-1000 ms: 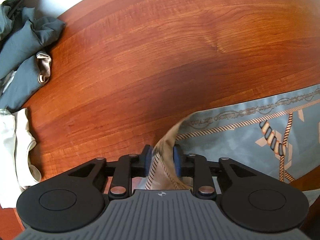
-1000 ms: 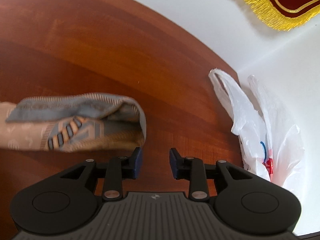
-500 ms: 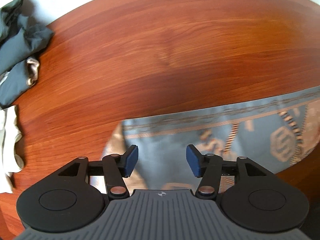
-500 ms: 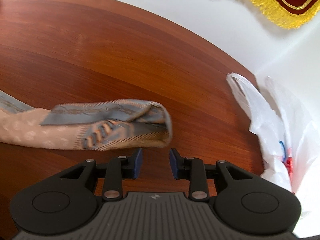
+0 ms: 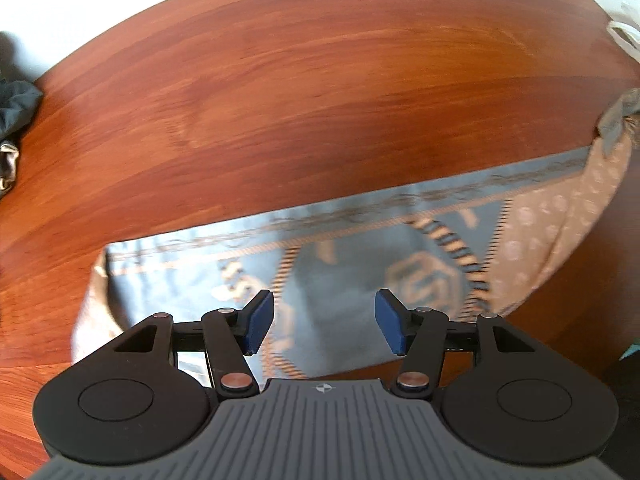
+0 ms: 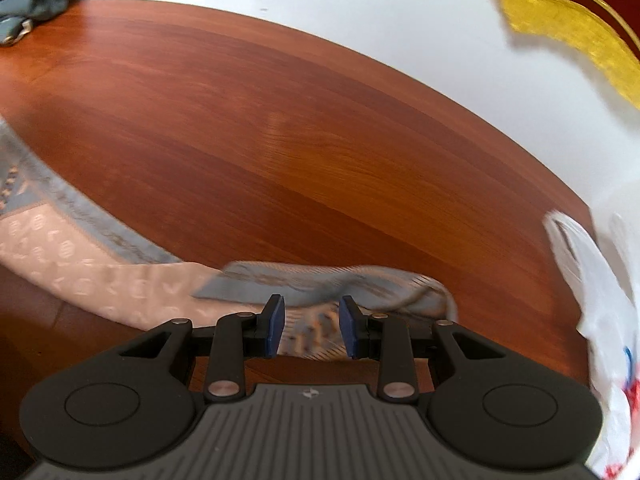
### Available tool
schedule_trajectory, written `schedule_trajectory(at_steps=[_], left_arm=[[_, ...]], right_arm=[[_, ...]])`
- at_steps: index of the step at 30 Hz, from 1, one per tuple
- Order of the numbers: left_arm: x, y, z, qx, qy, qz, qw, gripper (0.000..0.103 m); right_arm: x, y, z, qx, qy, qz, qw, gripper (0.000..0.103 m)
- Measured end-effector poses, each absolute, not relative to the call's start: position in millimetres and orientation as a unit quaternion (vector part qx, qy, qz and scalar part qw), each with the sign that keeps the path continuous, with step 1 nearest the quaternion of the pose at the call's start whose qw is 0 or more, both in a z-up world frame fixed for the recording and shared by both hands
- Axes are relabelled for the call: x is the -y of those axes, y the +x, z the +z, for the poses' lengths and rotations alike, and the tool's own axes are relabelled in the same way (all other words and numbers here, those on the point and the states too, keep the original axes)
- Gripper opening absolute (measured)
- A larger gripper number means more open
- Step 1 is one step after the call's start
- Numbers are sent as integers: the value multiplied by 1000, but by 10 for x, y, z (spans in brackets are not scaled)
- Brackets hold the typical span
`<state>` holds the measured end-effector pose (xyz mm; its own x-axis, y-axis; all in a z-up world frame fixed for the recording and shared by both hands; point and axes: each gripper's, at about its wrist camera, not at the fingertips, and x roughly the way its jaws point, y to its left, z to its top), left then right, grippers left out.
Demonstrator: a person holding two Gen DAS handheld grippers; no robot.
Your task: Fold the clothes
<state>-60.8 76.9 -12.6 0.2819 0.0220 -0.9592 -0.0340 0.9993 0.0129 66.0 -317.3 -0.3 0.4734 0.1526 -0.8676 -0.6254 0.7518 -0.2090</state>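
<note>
Scarf (image 5: 352, 264) flat on table (image 5: 320, 100), long axis left-right, bunched end at right. Right hand-held gripper (image 6: 311, 328) directly over that end, jaws narrow, empty. Left hand-held gripper (image 5: 324, 320) over mid-cloth, jaws wide, empty. Right nearer to loose end.

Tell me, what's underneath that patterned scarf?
The scarf lies on the wooden table, and bare wood shows all around it. Anything beneath the cloth itself is covered from view.
</note>
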Motion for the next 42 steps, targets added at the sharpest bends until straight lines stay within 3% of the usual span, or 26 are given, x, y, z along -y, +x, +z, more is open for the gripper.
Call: schedule_trajectory(at_steps=[21, 24, 26, 28, 42], left_arm=[[370, -604, -161, -601, 4, -16, 799, 60], [426, -595, -157, -602, 5, -15, 799, 61], [443, -584, -150, -602, 1, -14, 798, 61], [472, -569, -158, -603, -1, -14, 798, 61], [845, -399, -263, -608, 10, -37, 793, 61]], right_arm=[[2805, 743, -574, -479, -256, 348, 764, 34], [2835, 759, -610, -480, -245, 351, 766, 25], [2866, 781, -612, -482, -237, 348, 769, 11], [2910, 815, -609, -486, -223, 343, 772, 4], [3798, 900, 130, -437, -174, 268, 841, 2]])
